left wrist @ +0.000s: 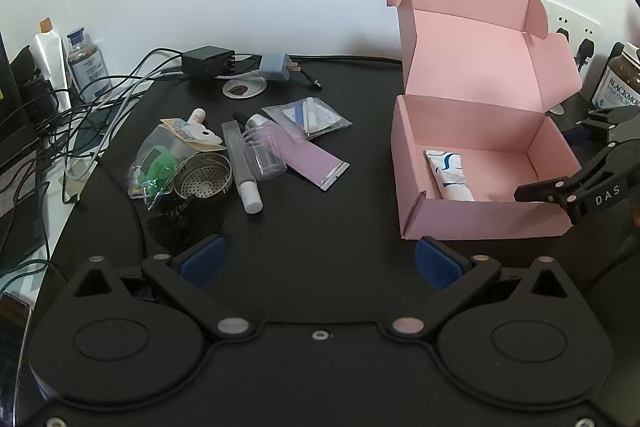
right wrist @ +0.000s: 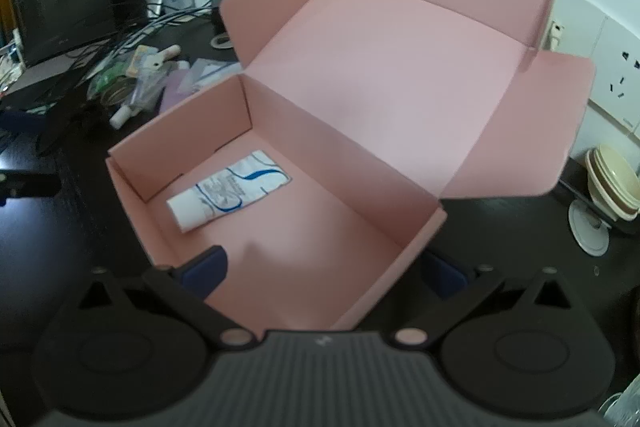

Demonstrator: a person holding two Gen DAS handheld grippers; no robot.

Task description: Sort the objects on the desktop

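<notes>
While my left tool (left wrist: 320, 263) hovers low over the black tabletop (left wrist: 320, 219), its blue-padded fingers (left wrist: 202, 261) are spread wide with nothing between them. Just ahead and to its right sits the pink box (left wrist: 476, 219), lid flipped up against the wall. Inside that box, against its left wall, a white tube with blue swirls (left wrist: 450, 175) lies flat on the floor, cap toward the front wall.

To the left of the box, well apart from it, the unsorted clutter lies in a heap: a clear packet holding something green (left wrist: 154, 173), a round metal strainer (left wrist: 206, 177) touching it, a slim clear tube with a white cap (left wrist: 242, 167), a small clear jar (left wrist: 266, 155), a lilac sachet (left wrist: 310, 159) and a silvery pouch (left wrist: 308, 117) behind them.

My right tool (right wrist: 324, 269) hangs over the box's front right corner, fingers spread and empty: one pad (right wrist: 208, 269) is above the box floor, the other outside the right wall. From the left wrist view that tool (left wrist: 560, 195) reaches in at the box's right side.
</notes>
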